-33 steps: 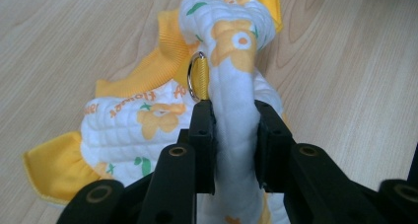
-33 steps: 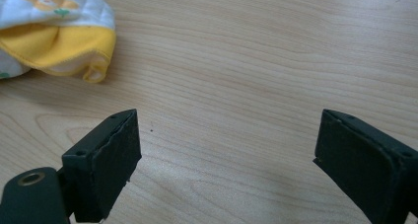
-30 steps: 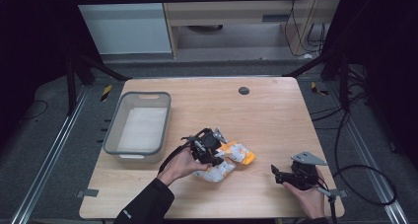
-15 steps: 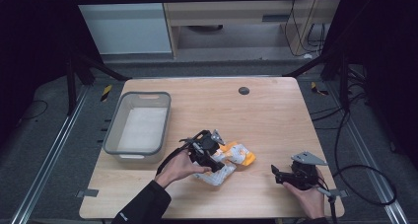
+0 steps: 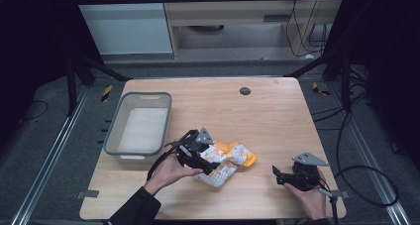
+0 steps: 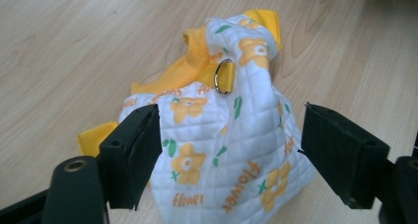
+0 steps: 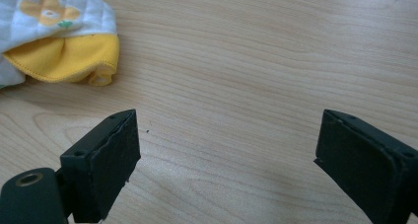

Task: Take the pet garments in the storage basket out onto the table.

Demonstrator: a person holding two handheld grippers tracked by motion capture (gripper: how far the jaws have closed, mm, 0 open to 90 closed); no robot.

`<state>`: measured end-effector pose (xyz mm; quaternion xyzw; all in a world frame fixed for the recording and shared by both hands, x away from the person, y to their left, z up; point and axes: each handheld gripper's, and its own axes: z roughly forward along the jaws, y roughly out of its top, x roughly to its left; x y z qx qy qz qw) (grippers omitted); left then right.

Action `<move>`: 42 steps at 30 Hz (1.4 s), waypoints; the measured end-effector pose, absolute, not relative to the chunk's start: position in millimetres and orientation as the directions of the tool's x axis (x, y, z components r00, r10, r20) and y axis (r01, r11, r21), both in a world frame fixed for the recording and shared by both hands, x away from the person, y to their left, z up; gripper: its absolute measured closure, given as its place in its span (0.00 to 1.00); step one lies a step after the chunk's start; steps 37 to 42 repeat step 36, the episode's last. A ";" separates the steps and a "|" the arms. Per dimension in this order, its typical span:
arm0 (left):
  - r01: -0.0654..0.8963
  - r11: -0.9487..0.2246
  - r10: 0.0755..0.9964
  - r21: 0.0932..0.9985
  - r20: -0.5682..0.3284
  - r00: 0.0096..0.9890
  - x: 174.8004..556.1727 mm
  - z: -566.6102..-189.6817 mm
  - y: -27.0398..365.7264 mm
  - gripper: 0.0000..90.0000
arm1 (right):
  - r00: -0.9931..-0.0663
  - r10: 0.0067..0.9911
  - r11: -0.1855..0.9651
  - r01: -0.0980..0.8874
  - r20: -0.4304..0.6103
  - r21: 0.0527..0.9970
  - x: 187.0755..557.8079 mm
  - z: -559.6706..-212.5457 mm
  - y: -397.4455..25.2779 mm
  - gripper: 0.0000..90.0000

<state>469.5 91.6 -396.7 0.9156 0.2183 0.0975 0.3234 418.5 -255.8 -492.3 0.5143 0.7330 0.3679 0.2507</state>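
Crumpled white quilted flower-print garment with yellow trim, mid-table right of a grey bin. Left gripper jaws apart, straddling it. Right gripper jaws apart, over bare wood. Best closed low on thick folds, avoiding the metal D-ring.
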 end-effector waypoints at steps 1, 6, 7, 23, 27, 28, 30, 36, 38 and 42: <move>0.337 -0.696 0.463 0.635 0.037 0.886 469.5 -396.7 91.6 0.25 | -0.345 0.938 0.200 0.570 0.011 0.797 418.5 -492.3 -255.8 0.11; 0.335 -0.651 0.496 0.681 0.047 0.867 463.0 -396.7 108.3 0.25 | -0.345 0.939 0.201 0.568 0.009 0.798 418.5 -492.4 -256.1 0.11; 0.340 -0.637 0.504 0.692 0.041 0.862 461.8 -397.0 112.3 0.25 | -0.345 0.939 0.201 0.568 0.010 0.798 418.5 -492.4 -256.0 0.11; 0.409 -0.478 0.662 0.778 0.013 0.749 441.5 -425.0 174.1 0.25 | -0.343 0.939 0.199 0.571 0.011 0.796 418.0 -492.6 -255.7 0.10; 0.425 -0.433 0.691 0.795 -0.010 0.723 432.6 -432.1 190.2 0.25 | -0.343 0.939 0.199 0.572 0.012 0.795 418.3 -492.8 -255.7 0.10; 0.427 -0.425 0.697 0.798 -0.012 0.717 430.5 -433.6 193.9 0.25 | -0.342 0.939 0.196 0.576 0.016 0.794 418.1 -492.7 -255.4 0.10; 0.437 -0.403 0.706 0.804 -0.030 0.708 426.0 -436.4 201.4 0.25 | -0.343 0.939 0.198 0.576 0.015 0.793 418.1 -492.8 -255.2 0.10; 0.441 -0.399 0.712 0.804 -0.031 0.701 416.2 -444.2 214.0 0.25 | -0.341 0.940 0.195 0.577 0.017 0.793 417.9 -492.6 -255.3 0.10; 0.441 -0.399 0.712 0.804 -0.031 0.701 416.2 -444.2 214.0 0.25 | -0.341 0.940 0.195 0.577 0.017 0.793 417.9 -492.6 -255.3 0.10; 0.441 -0.399 0.712 0.804 -0.031 0.701 416.2 -444.2 214.0 0.25 | -0.341 0.940 0.195 0.577 0.017 0.793 417.9 -492.6 -255.3 0.10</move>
